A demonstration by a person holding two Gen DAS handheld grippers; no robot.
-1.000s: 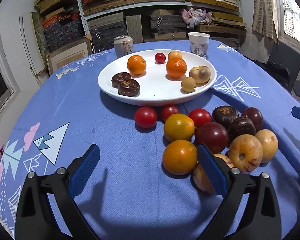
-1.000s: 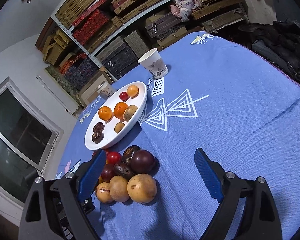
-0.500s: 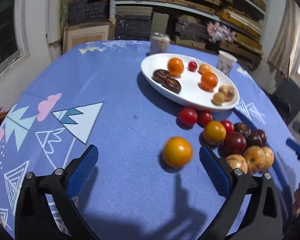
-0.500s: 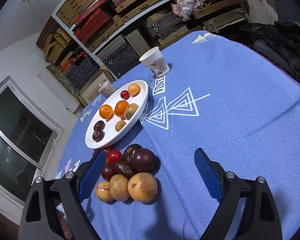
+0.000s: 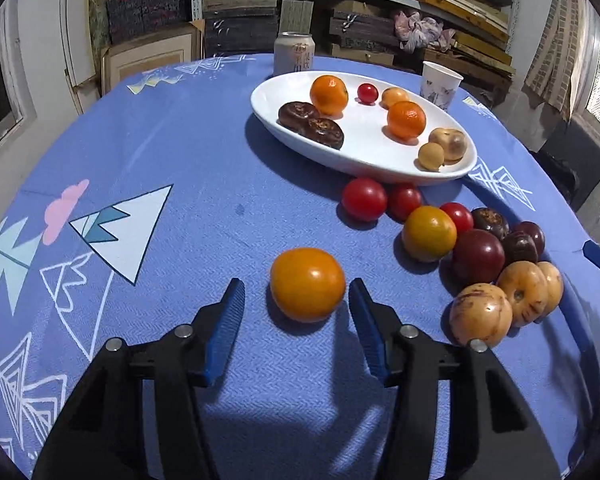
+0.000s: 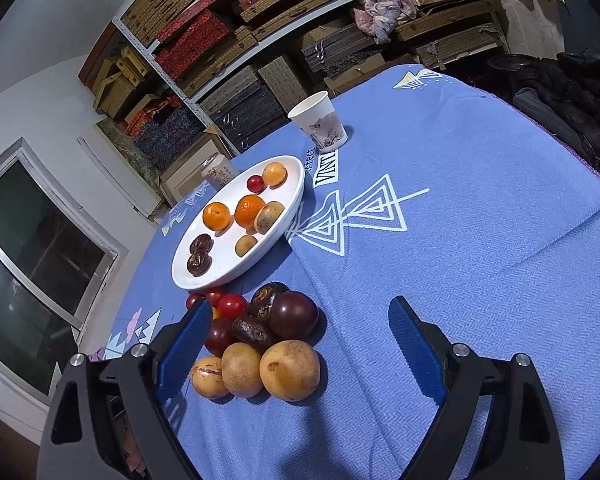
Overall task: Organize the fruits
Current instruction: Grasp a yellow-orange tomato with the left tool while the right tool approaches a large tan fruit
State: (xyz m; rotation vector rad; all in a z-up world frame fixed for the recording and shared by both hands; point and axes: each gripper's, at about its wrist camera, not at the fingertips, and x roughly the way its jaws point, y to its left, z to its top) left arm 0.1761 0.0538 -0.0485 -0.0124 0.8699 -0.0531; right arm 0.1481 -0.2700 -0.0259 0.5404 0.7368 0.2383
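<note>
Left hand-held gripper (image 5: 296,300), jaws just narrowing but not yet touching, straddles the round orange-yellow tomato (image 5: 307,284) lying straight ahead.

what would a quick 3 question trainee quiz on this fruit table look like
1. True or false: the left gripper is already clamped on the lone orange fruit.
2. How many dark brown fruits lie on the white plate? A) one B) two C) four
3. Which drink container stands behind the plate, nearest the shelves?

Key:
1. False. Its jaws have just been closing, with the fruit between them, but gaps still show on both sides.
2. B
3. The can; the paper cup stands off to the plate's right.
</note>
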